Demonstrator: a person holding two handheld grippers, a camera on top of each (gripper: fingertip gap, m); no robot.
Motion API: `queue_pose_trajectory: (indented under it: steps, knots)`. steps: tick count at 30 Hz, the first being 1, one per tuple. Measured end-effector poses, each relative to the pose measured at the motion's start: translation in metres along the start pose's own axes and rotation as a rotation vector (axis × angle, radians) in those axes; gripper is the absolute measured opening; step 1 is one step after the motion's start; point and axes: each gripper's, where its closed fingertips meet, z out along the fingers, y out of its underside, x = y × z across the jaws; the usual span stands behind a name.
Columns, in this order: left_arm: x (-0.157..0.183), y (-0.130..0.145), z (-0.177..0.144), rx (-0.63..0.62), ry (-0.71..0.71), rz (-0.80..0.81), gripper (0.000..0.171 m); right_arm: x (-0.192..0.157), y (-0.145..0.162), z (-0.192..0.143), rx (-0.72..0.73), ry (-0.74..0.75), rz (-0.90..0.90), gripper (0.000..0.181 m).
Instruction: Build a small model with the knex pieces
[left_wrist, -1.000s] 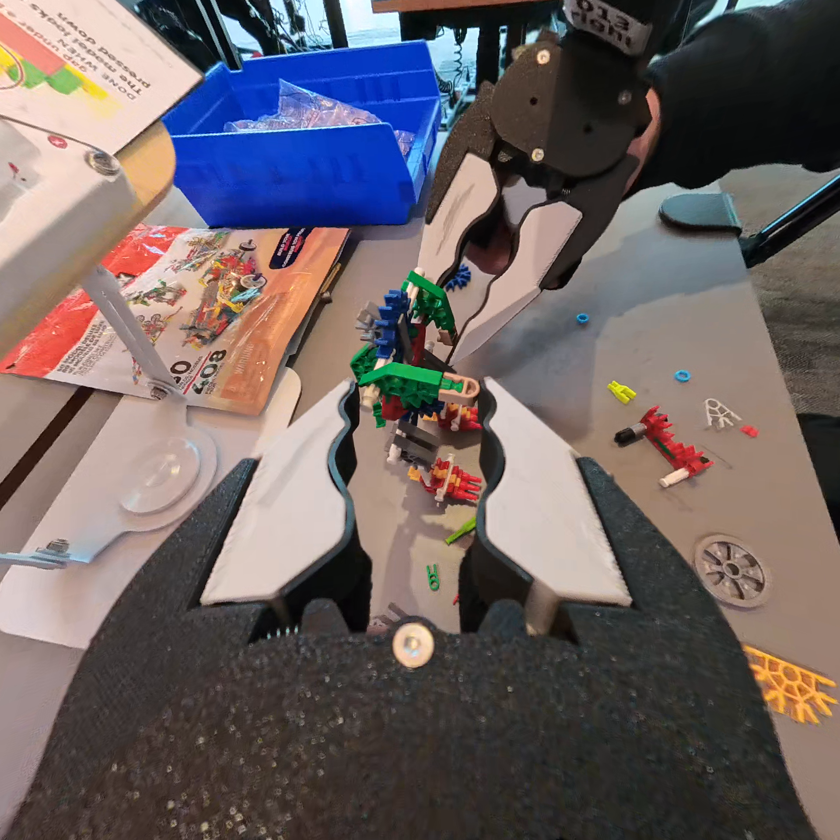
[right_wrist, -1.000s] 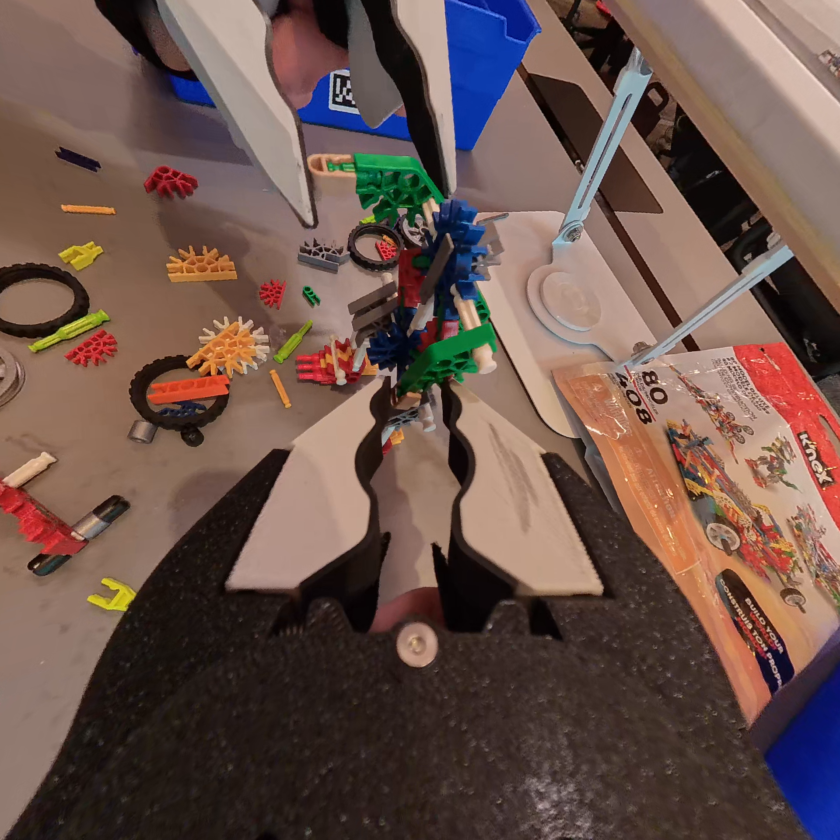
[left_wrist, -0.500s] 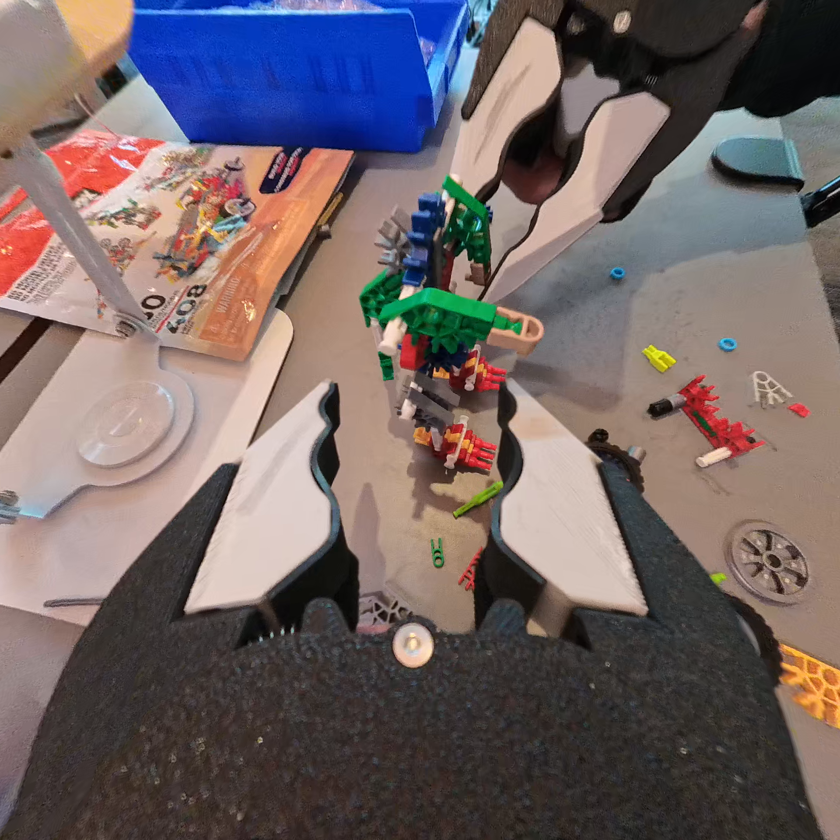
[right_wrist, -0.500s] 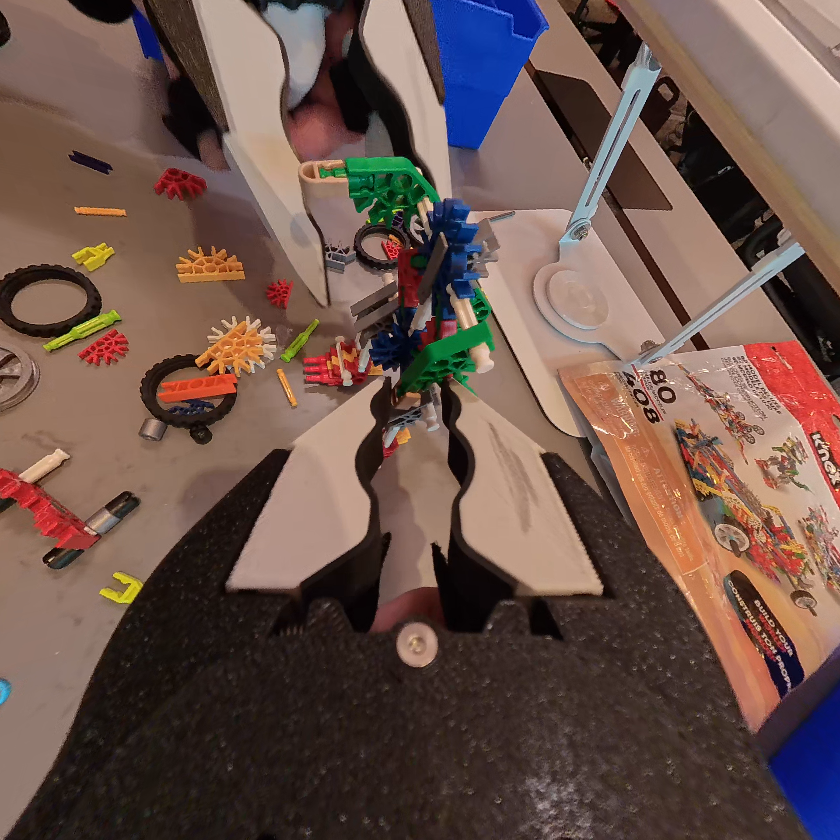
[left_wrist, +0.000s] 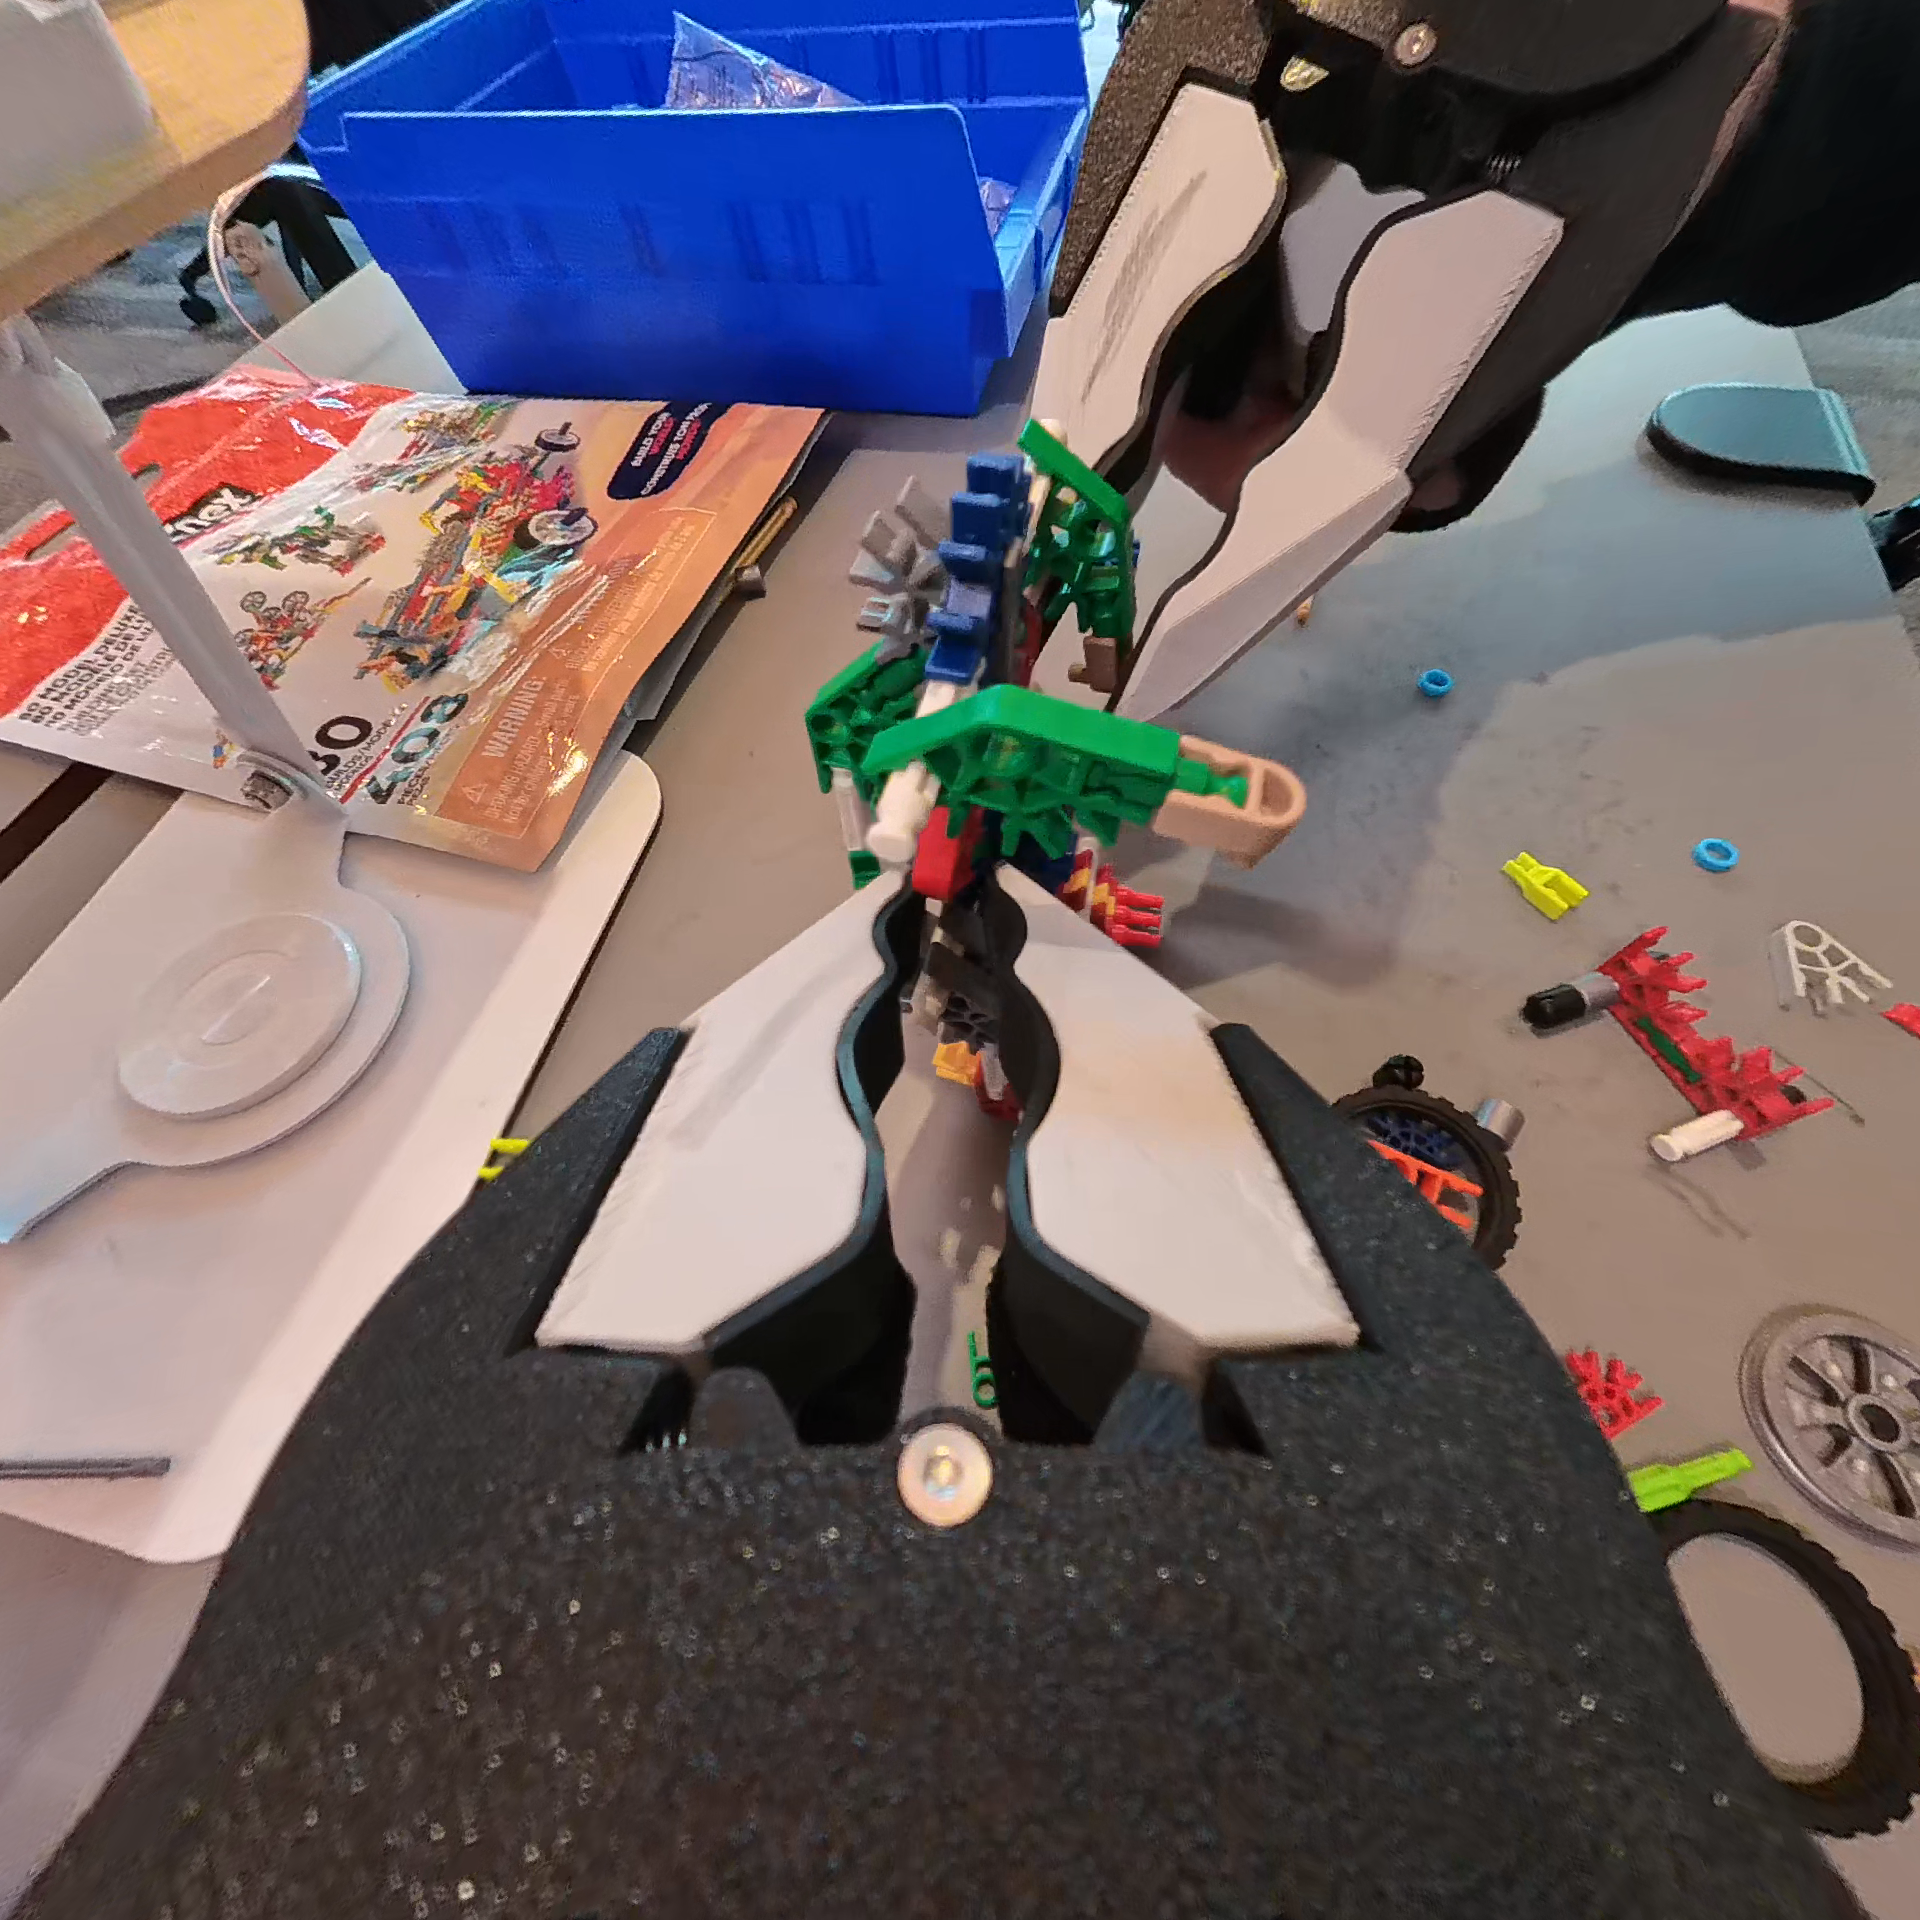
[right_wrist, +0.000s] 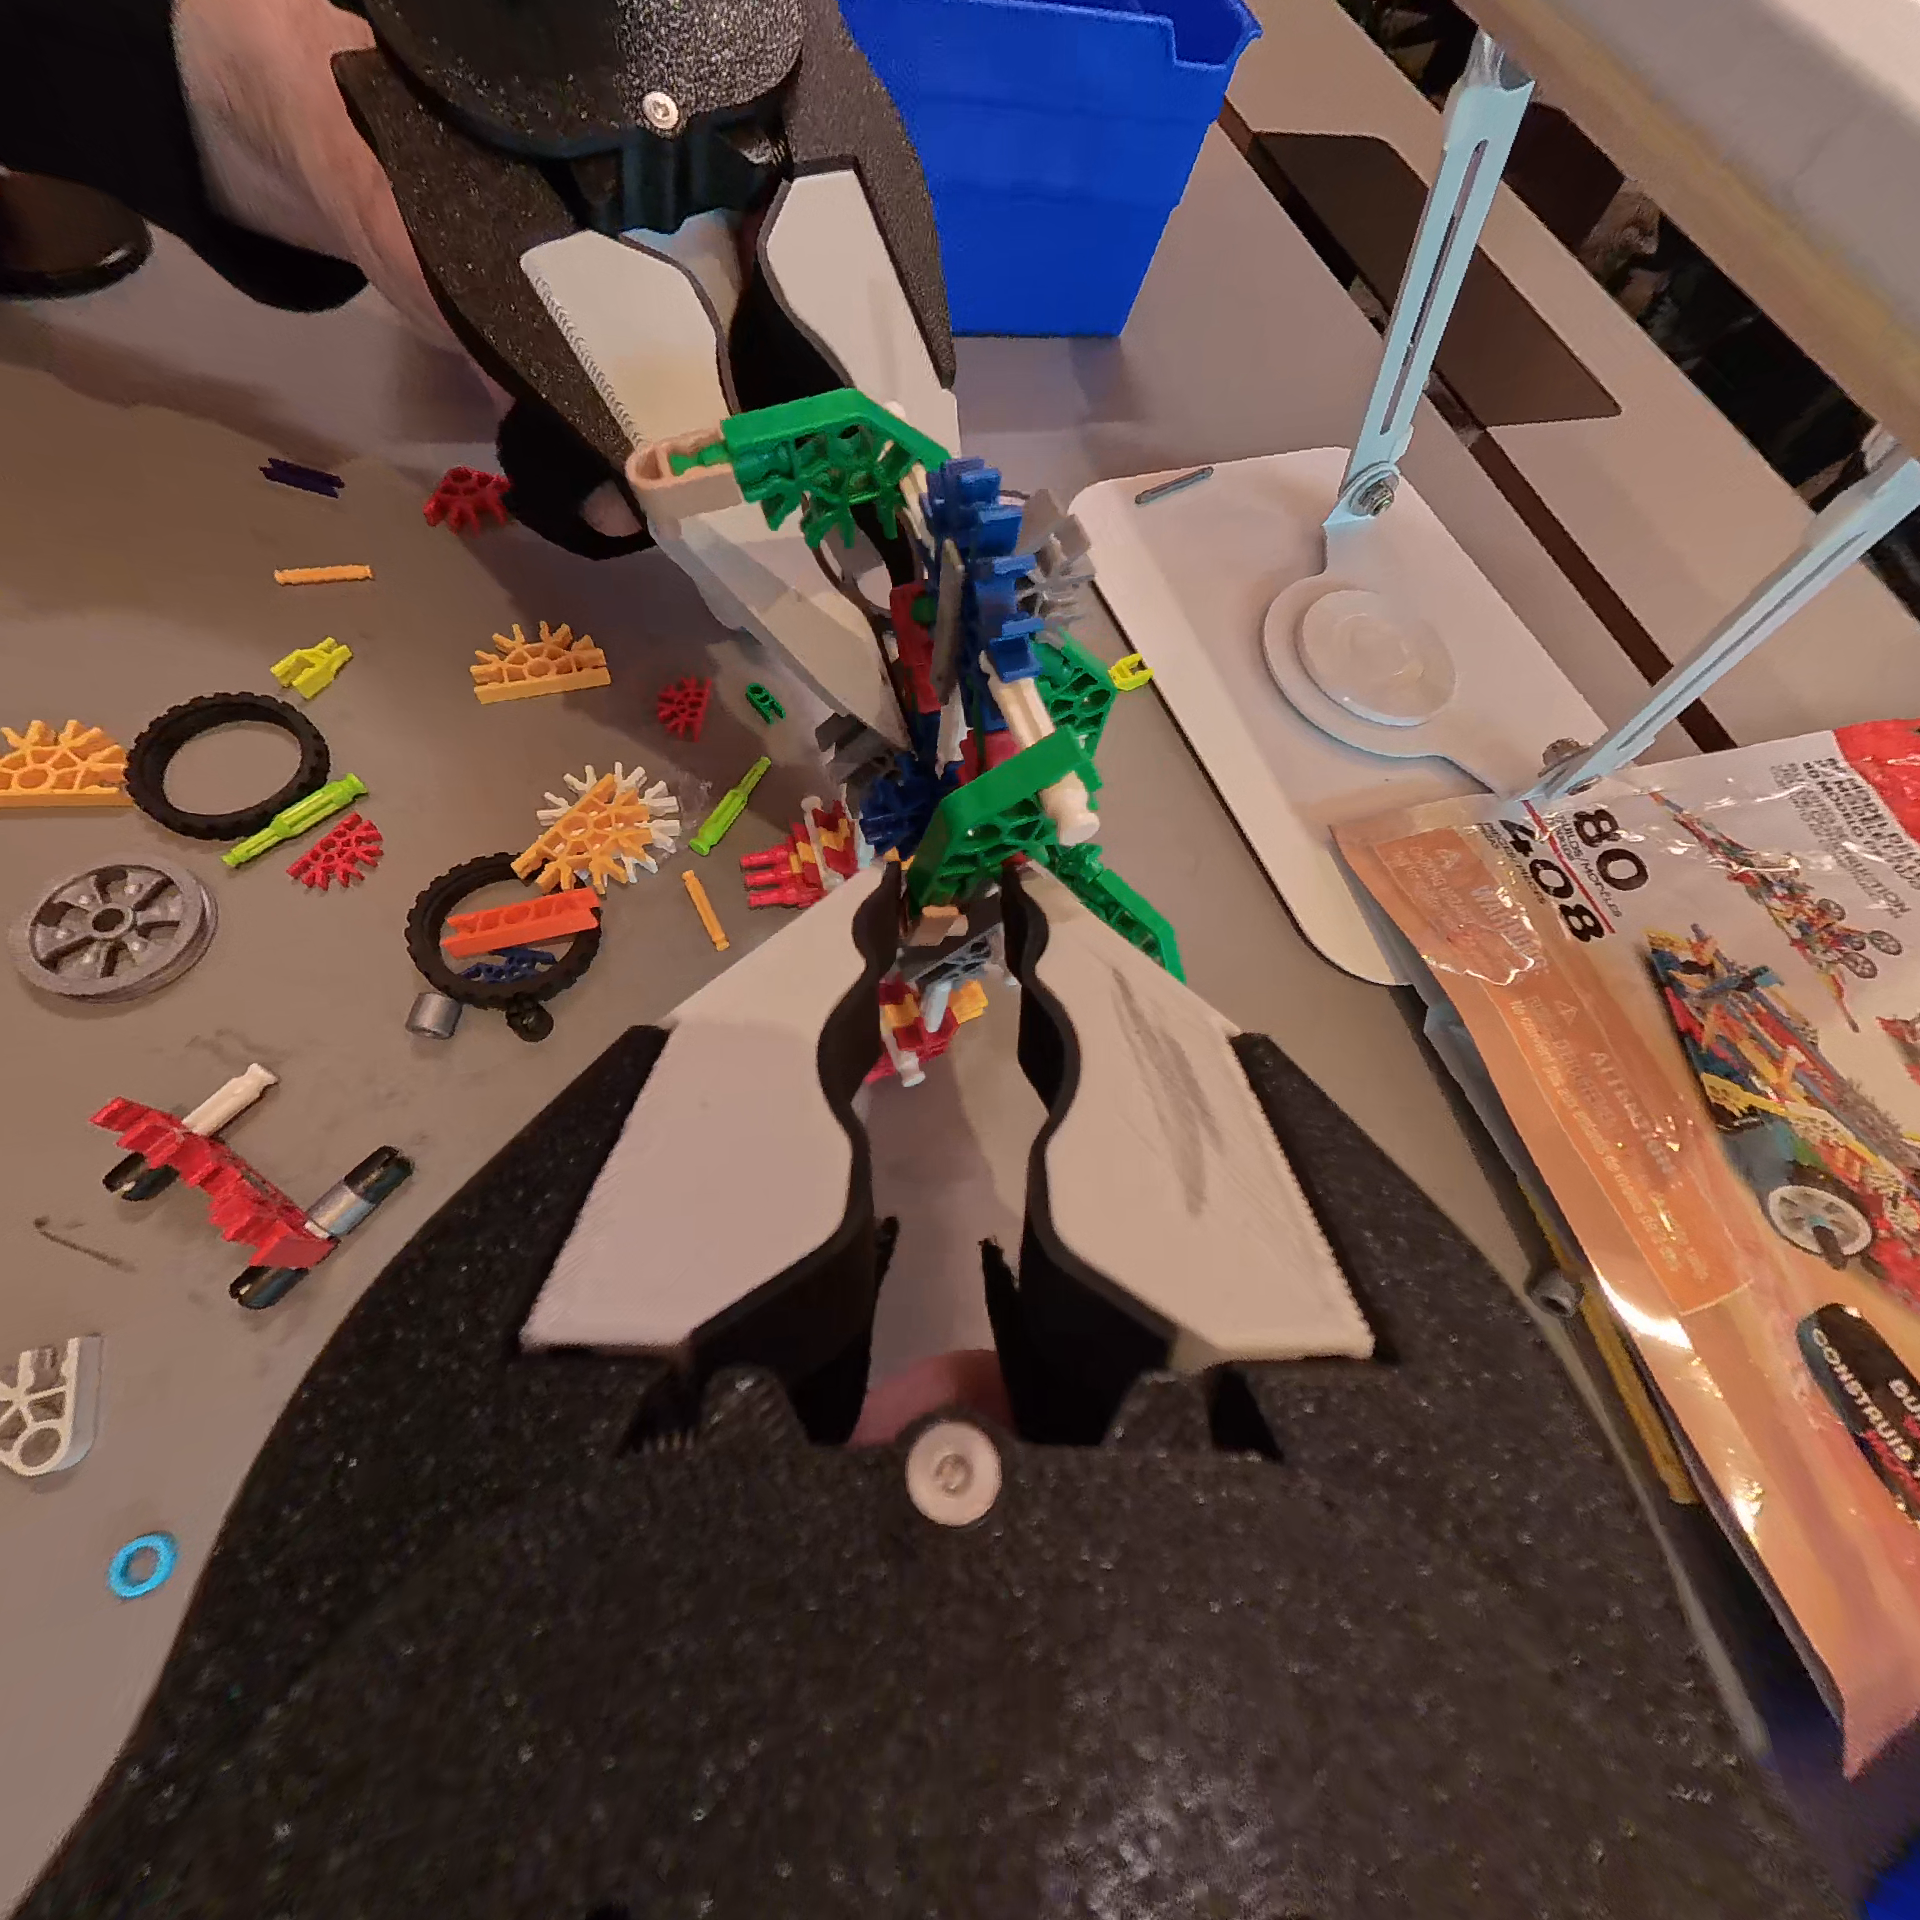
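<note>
A small construction-toy model (left_wrist: 1018, 769) of green, blue, red and grey pieces, with a tan clip on its side, stands upright between both grippers. My left gripper (left_wrist: 951, 899) is shut on its lower near part. My right gripper (right_wrist: 951, 894) is shut on the model (right_wrist: 997, 665) from the opposite side. In the left wrist view the right gripper (left_wrist: 1117, 665) reaches down from the upper right. In the right wrist view the left gripper (right_wrist: 894, 707) comes in from the top. A red and yellow bunch hangs at the model's base, partly hidden by the fingers.
A blue bin (left_wrist: 665, 239) stands behind the model. A toy packaging bag (left_wrist: 436, 613) and a white stand base (left_wrist: 208, 1039) lie to the left. Loose pieces cover the grey table: a red assembly (left_wrist: 1683, 1049), black tyres (right_wrist: 223, 764), a grey wheel hub (left_wrist: 1860, 1413). Both grippers' tips are close together, under 4 cm apart.
My left gripper has moved forward and shut on the model's lower part; it was open before. My right gripper has kept its hold on the model.
</note>
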Motion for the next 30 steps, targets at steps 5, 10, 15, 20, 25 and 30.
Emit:
queue_pose_trajectory:
  steps: [5,10,15,20,25,30]
  knots:
    - [0.001,0.0,0.001,0.007,-0.008,0.009,0.006,-0.003,0.0,-0.002,0.004,-0.063,0.099,0.017]
    - [-0.001,0.0,0.001,-0.003,-0.019,0.009,0.006,-0.009,-0.001,-0.004,-0.003,-0.148,0.217,0.017]
    - [0.0,0.0,0.001,-0.004,-0.01,0.002,0.005,-0.016,-0.004,-0.009,0.006,-0.236,0.318,0.017]
    - [-0.001,0.0,0.0,-0.001,0.004,-0.021,0.005,-0.022,-0.016,-0.016,0.044,-0.316,0.417,0.021]
    - [-0.002,0.0,0.001,-0.008,0.004,-0.024,0.005,-0.019,-0.02,-0.021,0.073,-0.357,0.506,0.021]
    - [-0.003,0.001,0.0,-0.012,0.007,-0.037,0.005,-0.019,-0.025,-0.024,0.087,-0.365,0.52,0.026]
